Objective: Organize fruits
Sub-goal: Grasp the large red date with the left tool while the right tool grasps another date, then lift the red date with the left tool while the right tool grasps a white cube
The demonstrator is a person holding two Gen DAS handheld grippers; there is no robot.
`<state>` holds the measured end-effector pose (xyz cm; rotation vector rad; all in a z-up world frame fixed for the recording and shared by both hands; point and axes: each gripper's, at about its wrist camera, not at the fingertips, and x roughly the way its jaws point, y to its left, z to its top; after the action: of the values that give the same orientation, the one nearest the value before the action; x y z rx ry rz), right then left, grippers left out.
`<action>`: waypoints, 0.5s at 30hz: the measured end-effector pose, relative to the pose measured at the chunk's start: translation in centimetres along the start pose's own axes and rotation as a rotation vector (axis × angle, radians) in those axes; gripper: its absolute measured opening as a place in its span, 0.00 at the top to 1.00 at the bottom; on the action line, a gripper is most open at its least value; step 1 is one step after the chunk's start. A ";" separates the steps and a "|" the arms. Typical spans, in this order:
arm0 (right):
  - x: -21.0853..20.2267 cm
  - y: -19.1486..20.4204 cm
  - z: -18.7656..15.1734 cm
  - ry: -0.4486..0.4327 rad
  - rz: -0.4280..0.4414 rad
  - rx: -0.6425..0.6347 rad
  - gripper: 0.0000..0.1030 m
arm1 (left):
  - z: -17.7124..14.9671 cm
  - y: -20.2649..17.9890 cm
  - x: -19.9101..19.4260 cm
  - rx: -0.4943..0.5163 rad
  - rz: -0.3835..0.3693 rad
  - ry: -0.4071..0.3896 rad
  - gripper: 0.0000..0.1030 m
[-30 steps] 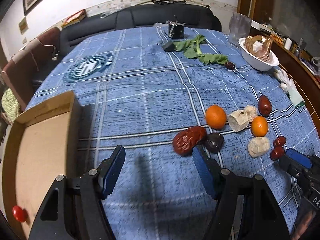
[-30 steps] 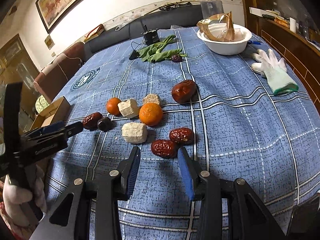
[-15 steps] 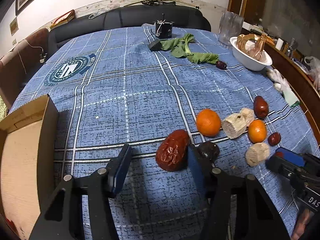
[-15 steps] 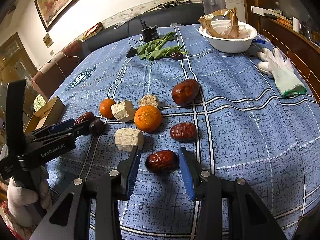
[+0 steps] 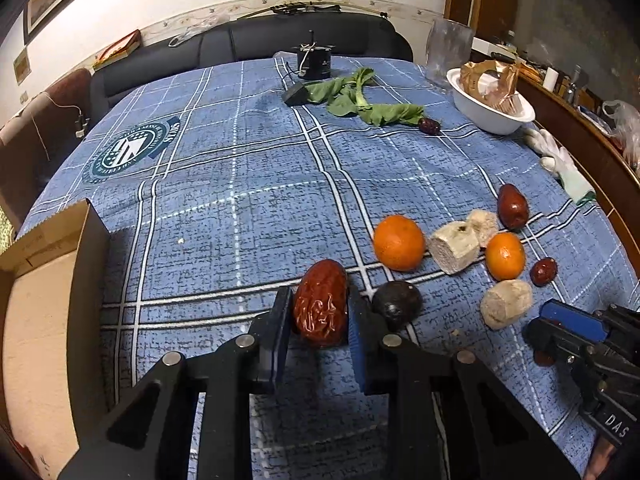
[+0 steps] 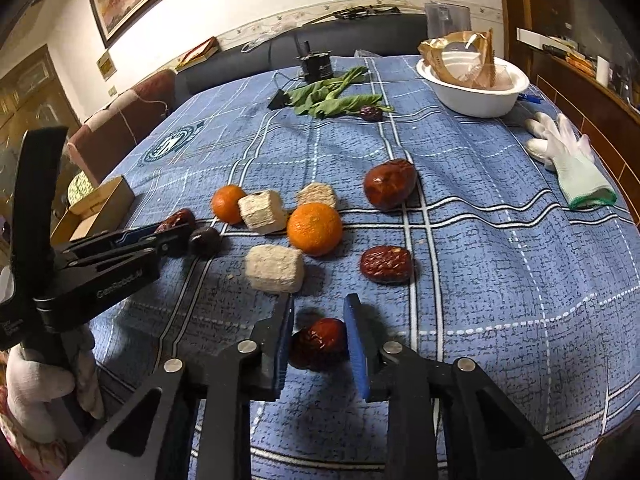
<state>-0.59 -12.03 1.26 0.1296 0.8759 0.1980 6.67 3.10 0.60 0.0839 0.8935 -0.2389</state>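
1. Left gripper (image 5: 318, 312) has just been closing and now clamps a large wrinkled red date (image 5: 321, 304) between its blue pads, low over the blue checked tablecloth (image 5: 240, 184).
2. To its left, an open cardboard box (image 5: 44, 304) sits at the table edge.
3. Just right of the held date lies a dark round fruit (image 5: 397, 304), touching the gripper's right finger.
4. Further right is a cluster: a larger orange (image 5: 398, 243), pale beige chunks (image 5: 456, 244), a smaller orange (image 5: 505, 256), and other dates (image 5: 512, 206).
5. Right gripper (image 6: 319, 328) has also just been closing and now grips a small red date (image 6: 320, 344) between its pads, nearer than the cluster.
6. Beyond it another wrinkled date (image 6: 386, 264) lies loose on the cloth.
7. At the far right stand a white bowl (image 6: 472, 98) and a white glove (image 6: 568, 156).
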 end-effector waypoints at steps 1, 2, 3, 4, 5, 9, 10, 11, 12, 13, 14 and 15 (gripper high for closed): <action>-0.3 0.3 -0.1 -0.008 -0.007 -0.012 0.77 | 0.0 0.1 -0.2 -0.010 -0.009 0.002 0.76; -0.6 0.5 -0.2 -0.014 -0.008 -0.021 0.80 | -0.1 0.2 -0.5 -0.023 -0.021 0.002 0.76; -0.9 0.7 -0.3 -0.019 -0.008 -0.030 0.81 | -0.1 0.3 -0.8 -0.030 -0.030 -0.003 0.76; -1.3 0.9 -0.4 -0.025 -0.011 -0.037 0.81 | -0.2 0.3 -1.4 -0.037 -0.038 -0.013 0.76; -1.5 1.0 -0.5 -0.030 -0.013 -0.042 0.81 | -0.2 0.3 -2.1 -0.044 -0.046 -0.026 0.76; -2.4 1.5 -1.2 -0.035 -0.023 -0.058 0.83 | -0.7 0.4 -4.7 -0.066 -0.084 -0.066 0.76; -2.5 1.4 -1.3 -0.035 -0.025 -0.058 0.83 | -0.9 0.5 -5.3 -0.072 -0.093 -0.074 0.76; -2.5 1.3 -1.4 -0.036 -0.023 -0.053 0.83 | -1.1 0.5 -5.9 -0.077 -0.099 -0.081 0.76; -2.5 1.0 -1.4 -0.034 -0.019 -0.040 0.83 | -1.3 0.6 -6.3 -0.080 -0.104 -0.086 0.76; -2.4 0.7 -1.4 -0.029 -0.014 -0.026 0.83 | -1.5 0.8 -6.9 -0.085 -0.108 -0.093 0.76; -2.4 0.4 -1.5 -0.023 -0.004 -0.012 0.83 | -1.7 1.0 -7.3 -0.089 -0.109 -0.098 0.76; -2.3 0.1 -1.5 -0.015 0.022 0.007 0.83 | -1.9 1.2 -7.8 -0.092 -0.107 -0.103 0.76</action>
<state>-3.24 -12.45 2.03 0.1473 0.8608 0.2140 0.82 5.91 5.47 -0.0613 0.8058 -0.2987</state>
